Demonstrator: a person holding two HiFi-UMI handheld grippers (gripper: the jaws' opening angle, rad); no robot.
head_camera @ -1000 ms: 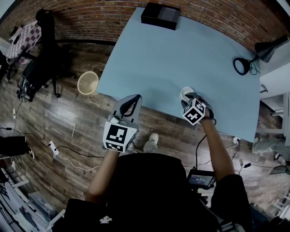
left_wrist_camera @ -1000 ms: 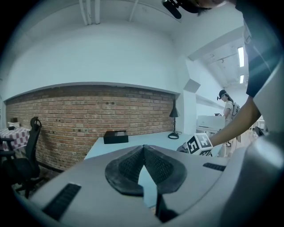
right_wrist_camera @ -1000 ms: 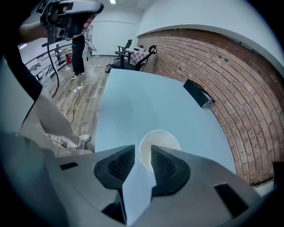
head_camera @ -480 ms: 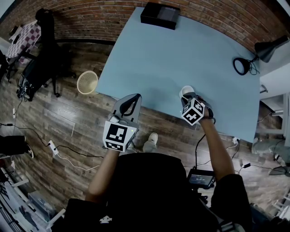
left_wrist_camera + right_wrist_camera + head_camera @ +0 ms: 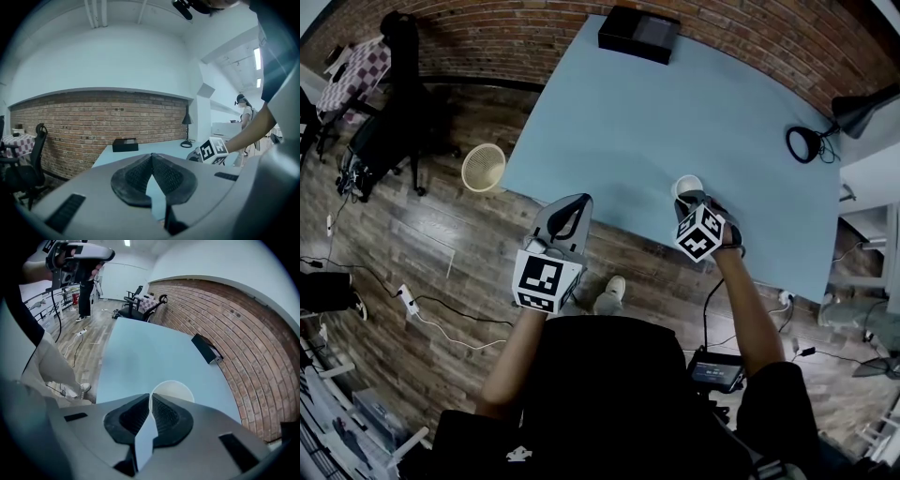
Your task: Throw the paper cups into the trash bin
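A white paper cup (image 5: 686, 187) stands upright near the front edge of the light blue table (image 5: 675, 103). My right gripper (image 5: 692, 202) points steeply down at it. Its jaws have just been closing, and the near rim of the paper cup (image 5: 174, 390) is pinched between them; the right gripper (image 5: 151, 397) is shut on that rim. My left gripper (image 5: 567, 217) hovers at the table's front edge, left of the cup. The left gripper (image 5: 151, 155) is shut with nothing in it. A round wicker trash bin (image 5: 483, 167) stands on the wooden floor beside the table's left corner.
A black box (image 5: 639, 33) lies at the table's far edge by the brick wall. A black desk lamp (image 5: 825, 131) stands at the right side. An office chair (image 5: 389, 122) is on the floor left of the bin. Cables (image 5: 441, 314) run across the floor.
The right gripper's jaws have drawn together on the cup's rim, with the hand barely shifting. The left gripper has not moved.
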